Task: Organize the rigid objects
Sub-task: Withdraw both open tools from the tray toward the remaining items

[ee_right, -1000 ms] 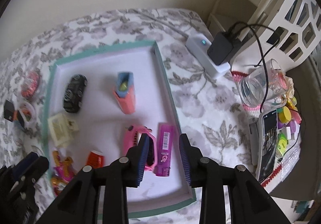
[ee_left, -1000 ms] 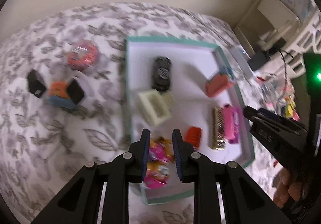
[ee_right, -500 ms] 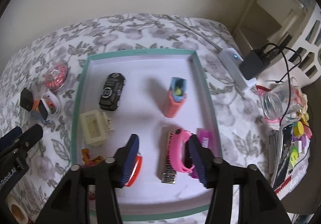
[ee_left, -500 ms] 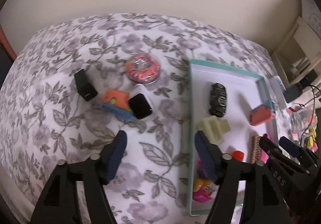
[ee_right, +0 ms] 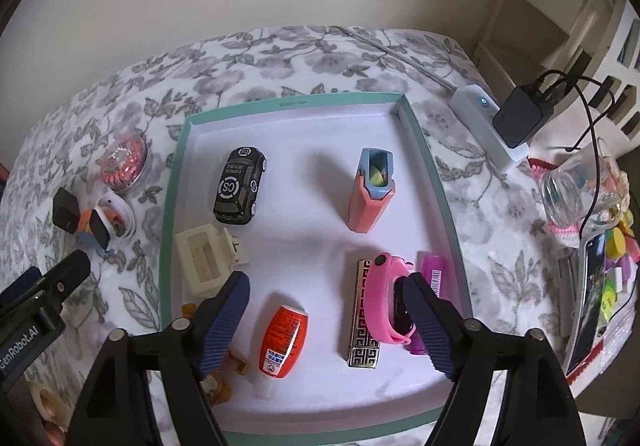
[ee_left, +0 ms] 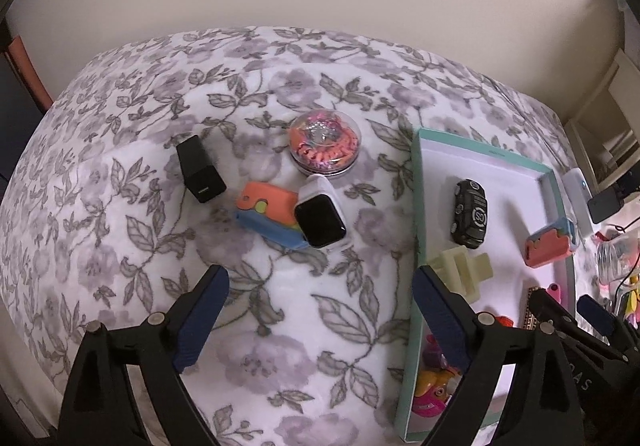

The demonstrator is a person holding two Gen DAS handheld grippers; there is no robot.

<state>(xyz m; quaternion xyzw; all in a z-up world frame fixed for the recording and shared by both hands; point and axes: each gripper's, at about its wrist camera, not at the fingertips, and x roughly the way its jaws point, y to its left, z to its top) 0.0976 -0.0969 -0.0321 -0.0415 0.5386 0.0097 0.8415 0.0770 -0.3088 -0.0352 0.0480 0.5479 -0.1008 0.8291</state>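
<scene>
Both tongs stand wide with nothing between the pads, and each has just been opening. The left gripper [ee_left: 320,310] hangs over bare floral cloth [ee_left: 120,166] at the lower centre of its view, its right finger crossing the teal rim of the tray [ee_right: 420,150]. Above it, outside the tray, lie a black block [ee_left: 200,170], an orange-and-blue case [ee_left: 268,218] with a white smartwatch [ee_left: 320,218] leaning on it, and a round clear case of orange bands [ee_left: 324,138]. The right gripper [ee_right: 326,302] hangs over the lower half of the tray. Between its fingers, untouched, lie a red-orange bottle [ee_right: 282,338] and a gold-patterned bar [ee_right: 364,310]; a pink watch [ee_right: 388,298] lies over the bar's right edge, just at the right finger, with a purple lighter [ee_right: 434,274] beside it. Higher in the tray sit a black toy car [ee_right: 240,186], a cream plastic piece [ee_right: 204,258] and a pink-and-blue case [ee_right: 370,190]. At the right of the frame, off the tray, stand a white device [ee_right: 486,126] and a glass jar [ee_right: 576,190].
</scene>
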